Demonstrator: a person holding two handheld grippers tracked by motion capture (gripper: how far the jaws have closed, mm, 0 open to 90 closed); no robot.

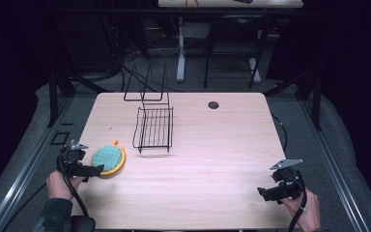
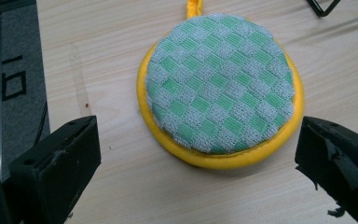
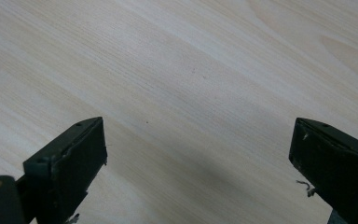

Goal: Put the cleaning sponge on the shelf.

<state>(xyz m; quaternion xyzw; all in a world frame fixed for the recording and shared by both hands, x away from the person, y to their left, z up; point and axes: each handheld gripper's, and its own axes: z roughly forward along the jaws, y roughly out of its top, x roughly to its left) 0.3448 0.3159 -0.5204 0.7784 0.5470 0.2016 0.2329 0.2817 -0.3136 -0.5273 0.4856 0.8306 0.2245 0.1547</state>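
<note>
Worktop [image 1: 212, 159] in the high view carried a round pad [image 1: 108, 157] just beside the left tool [image 1: 94, 170], left of a wire rack [image 1: 154, 128]. Left gripper view: jaws wide, pad [image 2: 221, 88] just ahead. Right gripper view: the right tool [image 3: 198, 154] gaped over bare wood.

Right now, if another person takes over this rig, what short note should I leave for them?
Left tool: open, low over the table, jaws standing either side of the near edge of the round green and yellow pot holder; not gripping it.
Right tool: open, holding nothing, over bare table near the front right corner.
Wire rack: at the table's middle, toward the back, apart from the pot holder.
Done: left tool lined up on the pot holder.
Left: probably close on it and lift; where it goes next I cannot tell.
</note>
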